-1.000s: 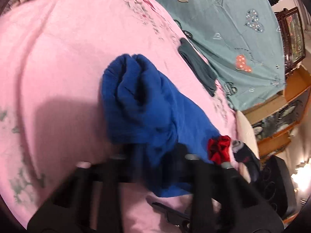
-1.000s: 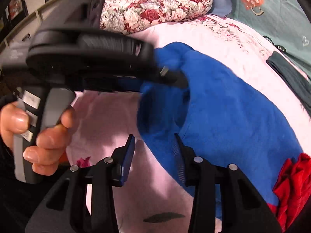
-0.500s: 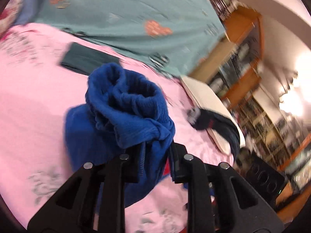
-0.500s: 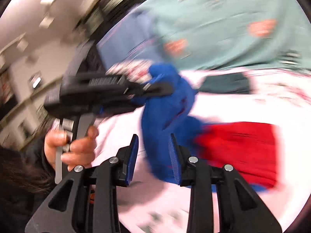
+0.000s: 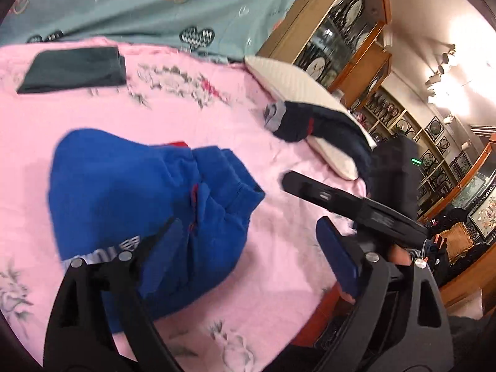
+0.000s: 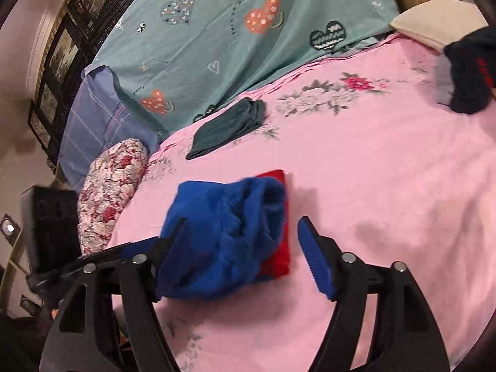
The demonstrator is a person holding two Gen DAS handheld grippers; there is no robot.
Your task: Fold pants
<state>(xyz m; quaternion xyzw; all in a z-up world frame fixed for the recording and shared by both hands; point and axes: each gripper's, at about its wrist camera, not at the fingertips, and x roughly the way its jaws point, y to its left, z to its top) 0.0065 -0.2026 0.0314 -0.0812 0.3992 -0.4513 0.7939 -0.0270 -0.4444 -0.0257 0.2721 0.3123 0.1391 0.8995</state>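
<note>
A bed with a pink flowered sheet point(image 6: 387, 167), blue pants bundled on it.

At the far left of the right wrist view a flowered pillow point(image 6: 111, 183) lies at the sheet's edge, with a folded dark green cloth point(image 6: 229, 127) further in and a teal heart-print cover point(image 6: 235, 31) behind. The blue pants point(image 6: 223, 241) sit in a loose heap near the middle, partly over a red garment point(image 6: 277, 263). The left claw point(image 5: 248, 248) is spread wide with nothing in it, one finger in front of the pants point(image 5: 139, 204). The right claw point(image 6: 241, 248) is also wide open and empty, the heap showing between its fingers. To the right, a dark navy garment point(image 6: 471, 71) rests against a cream pillow point(image 6: 434, 18).
</note>
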